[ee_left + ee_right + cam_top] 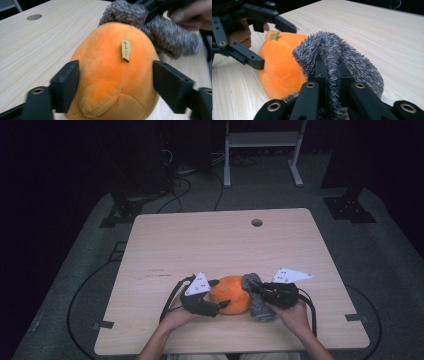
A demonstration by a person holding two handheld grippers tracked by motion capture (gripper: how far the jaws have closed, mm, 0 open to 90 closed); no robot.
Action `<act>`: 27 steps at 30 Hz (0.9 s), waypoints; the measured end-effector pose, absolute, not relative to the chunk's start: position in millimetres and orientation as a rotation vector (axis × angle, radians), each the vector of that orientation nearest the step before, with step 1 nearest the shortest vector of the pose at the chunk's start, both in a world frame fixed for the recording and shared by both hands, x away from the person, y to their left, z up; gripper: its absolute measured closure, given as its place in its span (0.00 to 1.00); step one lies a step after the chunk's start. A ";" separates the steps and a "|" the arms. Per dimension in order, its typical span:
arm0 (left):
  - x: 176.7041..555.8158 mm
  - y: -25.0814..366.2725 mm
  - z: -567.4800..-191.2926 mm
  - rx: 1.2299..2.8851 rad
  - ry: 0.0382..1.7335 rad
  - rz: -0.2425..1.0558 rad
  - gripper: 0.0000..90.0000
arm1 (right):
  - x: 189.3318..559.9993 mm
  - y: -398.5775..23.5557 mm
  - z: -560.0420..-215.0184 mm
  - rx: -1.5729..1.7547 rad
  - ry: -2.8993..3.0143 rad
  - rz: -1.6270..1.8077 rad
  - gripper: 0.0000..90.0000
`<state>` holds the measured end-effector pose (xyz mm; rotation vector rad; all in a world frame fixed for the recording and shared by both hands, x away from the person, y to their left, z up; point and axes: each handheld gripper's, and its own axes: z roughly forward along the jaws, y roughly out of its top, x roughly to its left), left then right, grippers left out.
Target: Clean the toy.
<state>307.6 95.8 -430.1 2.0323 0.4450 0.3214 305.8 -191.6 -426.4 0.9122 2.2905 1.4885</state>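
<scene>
Near the front edge of the pale wooden counter [165, 240], an orange plush toy [231, 294] straddled by the left gripper [221, 293], jaws spread clear of its sides; alongside, grey fuzzy cloth [332, 53] pinched tight in the right gripper [331, 72], apparently for peeling it off.

We find hardly any writing. A small tan tag [126, 49] is sewn onto the orange plush toy [110, 75]; it carries a few dark marks running along its length, but they are too small and blurred for us to read. On the desk [200, 240], left of its middle, we see 2 short lines of faint print [158, 273], also too small to make out.
</scene>
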 end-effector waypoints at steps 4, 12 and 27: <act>303.7 93.2 -428.6 2.036 0.451 0.384 0.40 | 305.5 -198.3 -423.4 0.943 2.277 1.441 0.91; 300.8 93.4 -420.0 1.989 0.480 0.408 0.47 | 289.0 -175.8 -405.0 0.773 2.289 1.454 0.91; 297.5 90.9 -419.9 2.008 0.452 0.414 0.45 | 295.5 -179.4 -414.7 0.821 2.299 1.473 0.91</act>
